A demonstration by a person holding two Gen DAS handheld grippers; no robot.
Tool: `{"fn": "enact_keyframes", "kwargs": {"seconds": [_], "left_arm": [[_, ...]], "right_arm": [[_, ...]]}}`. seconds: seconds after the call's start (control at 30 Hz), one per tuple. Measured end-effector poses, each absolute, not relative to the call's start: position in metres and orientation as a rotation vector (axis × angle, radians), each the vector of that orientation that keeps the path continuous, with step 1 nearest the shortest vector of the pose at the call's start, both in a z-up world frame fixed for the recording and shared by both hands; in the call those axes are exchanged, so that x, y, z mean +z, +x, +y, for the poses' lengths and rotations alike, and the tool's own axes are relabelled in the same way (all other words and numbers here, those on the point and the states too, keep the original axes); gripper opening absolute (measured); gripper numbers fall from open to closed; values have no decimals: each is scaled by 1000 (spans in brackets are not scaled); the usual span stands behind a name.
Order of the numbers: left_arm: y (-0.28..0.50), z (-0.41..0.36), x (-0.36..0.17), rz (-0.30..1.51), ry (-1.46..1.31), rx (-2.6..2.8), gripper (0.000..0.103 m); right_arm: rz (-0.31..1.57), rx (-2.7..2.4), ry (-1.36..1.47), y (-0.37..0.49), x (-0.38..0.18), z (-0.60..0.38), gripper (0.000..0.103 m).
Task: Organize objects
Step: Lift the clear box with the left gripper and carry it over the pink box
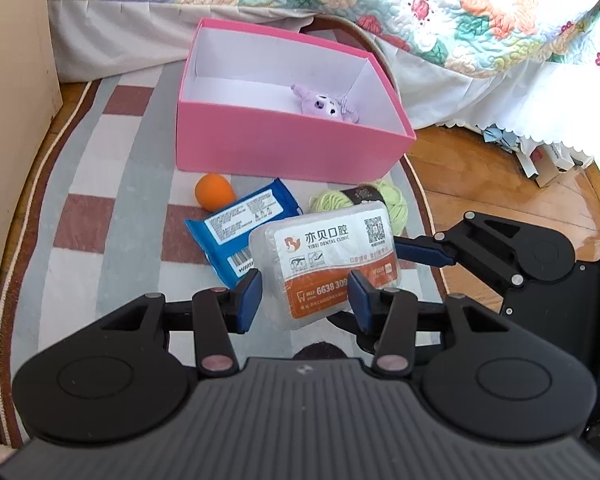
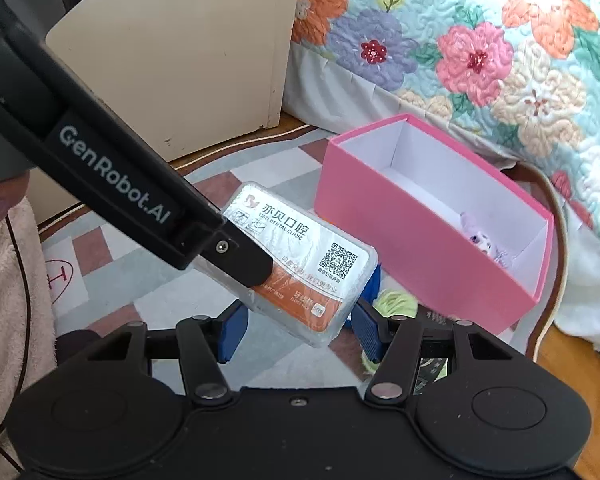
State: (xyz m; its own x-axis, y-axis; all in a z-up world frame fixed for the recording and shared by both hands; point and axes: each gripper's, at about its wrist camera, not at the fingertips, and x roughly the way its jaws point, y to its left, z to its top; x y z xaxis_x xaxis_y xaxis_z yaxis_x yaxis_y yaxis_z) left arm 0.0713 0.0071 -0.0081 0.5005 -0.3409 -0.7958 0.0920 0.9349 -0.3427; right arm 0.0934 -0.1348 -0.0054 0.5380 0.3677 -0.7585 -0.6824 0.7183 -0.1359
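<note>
A clear plastic dental floss box (image 1: 324, 264) with a white and orange label hangs above the rug, held from two sides. My left gripper (image 1: 306, 296) is shut on its near end, blue pads pressing both edges. My right gripper (image 2: 298, 332) is shut on the same box (image 2: 300, 268), and one of its fingers (image 1: 420, 250) reaches in from the right in the left wrist view. A pink open box (image 1: 284, 148) stands behind, with a purple plush toy (image 1: 324, 106) inside. An orange ball (image 1: 214, 192), a blue wipes packet (image 1: 244, 228) and green yarn (image 1: 396, 200) lie in front of it.
A striped rug (image 1: 100, 184) covers the floor, with wooden boards (image 1: 480, 176) to its right. A floral bedspread (image 1: 440, 12) hangs behind the pink box (image 2: 432, 240). A cream cabinet (image 2: 172, 52) stands at the left. A fuzzy sleeve (image 2: 4, 288) shows at the left edge.
</note>
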Motion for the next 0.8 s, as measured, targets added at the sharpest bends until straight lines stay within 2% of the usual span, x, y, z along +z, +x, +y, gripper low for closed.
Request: {"fn": "enact_keyframes", "kwargs": {"seconds": [0.17, 0.8], "left_arm": [[73, 4, 2, 1017, -220, -266, 45], [102, 9, 41, 975, -221, -291, 45]], "right_arm": [[816, 660, -436, 101, 4, -132, 62], [767, 642, -455, 122, 31, -125, 62]]}}
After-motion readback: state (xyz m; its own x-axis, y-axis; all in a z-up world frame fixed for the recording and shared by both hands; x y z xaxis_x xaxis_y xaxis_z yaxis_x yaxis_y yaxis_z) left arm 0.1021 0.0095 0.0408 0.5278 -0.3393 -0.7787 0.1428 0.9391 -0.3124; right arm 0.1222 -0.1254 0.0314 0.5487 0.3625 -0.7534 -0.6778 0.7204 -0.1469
